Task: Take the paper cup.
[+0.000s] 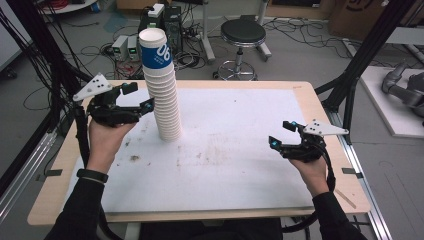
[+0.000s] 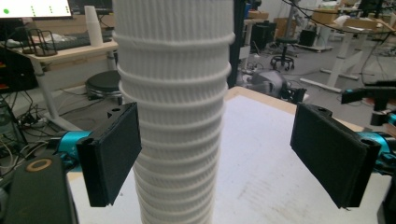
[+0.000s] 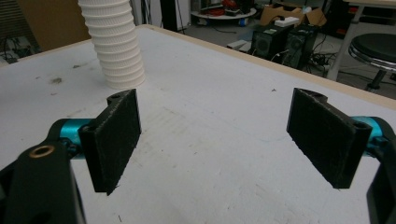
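1 cup stack [image 1: 162,90] | left tongs [image 1: 141,97] wide beside it | right tongs [image 1: 283,134] wide

You see a cup stack [image 1: 162,85] of matt white paper, its sleeves ribbed with fine ridges; the top cup [image 1: 155,47] carries a smooth blue printed band. The table [image 1: 310,100] shows a pale wood edge, and its white sheet [image 1: 240,165] looks matt, scuffed and stained brown in places. Your left gripper [image 2: 215,154] and right gripper [image 3: 215,140] bear black pads [image 3: 114,140] with a rough, grainy, matt face, mounted on glossy teal metal fittings [image 3: 70,133]. A brass-coloured ring [image 3: 41,150] sits in matt black plastic. The grey plate [image 1: 92,87] looks smooth and matt. Your sleeves [image 1: 80,210] are dark cloth. The stool [image 1: 243,32] has a glossy black seat on chromed metal.
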The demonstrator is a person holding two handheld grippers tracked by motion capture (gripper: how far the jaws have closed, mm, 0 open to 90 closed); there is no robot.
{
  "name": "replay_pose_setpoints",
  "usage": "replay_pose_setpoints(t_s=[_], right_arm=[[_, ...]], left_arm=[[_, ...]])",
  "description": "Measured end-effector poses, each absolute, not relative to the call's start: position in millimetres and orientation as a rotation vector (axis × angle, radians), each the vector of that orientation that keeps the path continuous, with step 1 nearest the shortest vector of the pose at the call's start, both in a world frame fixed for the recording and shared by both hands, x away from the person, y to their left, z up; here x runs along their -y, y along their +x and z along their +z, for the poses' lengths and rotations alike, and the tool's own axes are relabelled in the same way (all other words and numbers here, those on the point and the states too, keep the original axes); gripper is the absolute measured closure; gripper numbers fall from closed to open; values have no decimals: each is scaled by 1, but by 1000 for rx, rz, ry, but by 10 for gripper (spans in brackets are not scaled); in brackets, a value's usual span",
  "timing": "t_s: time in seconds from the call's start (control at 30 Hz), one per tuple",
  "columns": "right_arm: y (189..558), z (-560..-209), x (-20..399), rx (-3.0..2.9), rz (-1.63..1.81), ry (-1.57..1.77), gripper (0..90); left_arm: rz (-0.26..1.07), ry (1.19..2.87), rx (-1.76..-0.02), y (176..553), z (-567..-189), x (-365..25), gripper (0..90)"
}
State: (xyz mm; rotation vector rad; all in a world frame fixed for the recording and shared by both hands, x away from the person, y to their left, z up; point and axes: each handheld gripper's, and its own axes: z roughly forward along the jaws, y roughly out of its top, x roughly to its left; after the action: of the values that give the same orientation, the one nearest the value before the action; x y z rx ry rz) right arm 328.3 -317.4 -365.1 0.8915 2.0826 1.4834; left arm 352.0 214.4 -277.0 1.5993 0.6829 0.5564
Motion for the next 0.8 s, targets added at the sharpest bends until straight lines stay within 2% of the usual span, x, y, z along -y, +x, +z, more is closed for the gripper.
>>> replay_pose_setpoints(t_s=[0.37,0.8], right_arm=[[328,-365,317,-2079,1481,892,178],[327,-364,317,-2079,1490,889,178]], left_arm=[[568,1596,-718,383,-263,-205,162],[570,1609,-712,403,-266,-195,150]])
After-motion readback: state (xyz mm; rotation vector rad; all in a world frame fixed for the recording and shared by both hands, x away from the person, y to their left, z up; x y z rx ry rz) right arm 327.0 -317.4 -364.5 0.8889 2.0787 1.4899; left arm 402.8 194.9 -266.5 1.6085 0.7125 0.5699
